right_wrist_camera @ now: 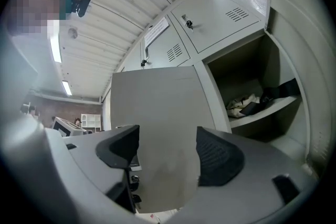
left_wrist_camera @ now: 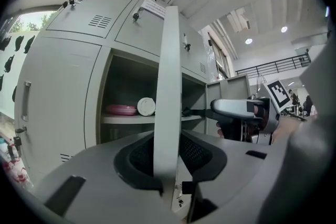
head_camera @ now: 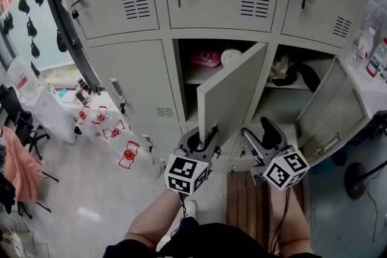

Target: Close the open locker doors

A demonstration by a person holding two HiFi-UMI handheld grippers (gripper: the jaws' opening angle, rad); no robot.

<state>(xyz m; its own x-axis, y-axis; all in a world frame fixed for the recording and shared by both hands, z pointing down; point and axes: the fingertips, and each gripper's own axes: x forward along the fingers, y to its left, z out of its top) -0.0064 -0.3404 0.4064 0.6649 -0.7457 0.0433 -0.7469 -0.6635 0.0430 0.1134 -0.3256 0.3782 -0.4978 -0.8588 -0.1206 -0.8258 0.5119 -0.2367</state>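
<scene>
Head view: grey metal door of the centre locker (head_camera: 233, 90) stands open in the middle of the frame, swung out towards me. Grey metal door of the right-hand locker (head_camera: 329, 109) is also open, at the right of the frame, leaning further out.

My left gripper (head_camera: 202, 137) is at lower centre, under the bottom corner of the centre door. In the left gripper view, that door's free edge (left_wrist_camera: 167, 86) runs straight up through the middle of the frame. My left gripper (left_wrist_camera: 168, 157) has one black pad on each side of it, narrowly parted and pressed against the sheet metal (no gap visible on either side).

My right gripper (head_camera: 260, 135) sits just right of the left one, between the two open doors. Right gripper view: the fingers of my right gripper (right_wrist_camera: 168, 152) are spread wide and hold nothing; the centre door's flat face (right_wrist_camera: 157, 113) fills the space beyond them.

Centre locker shelf, upper centre: flat pink dish (head_camera: 205, 58) beside a white round object (head_camera: 230, 56). Right locker: dark strap and pale crumpled cloth (head_camera: 299, 74) on its shelf.
</scene>
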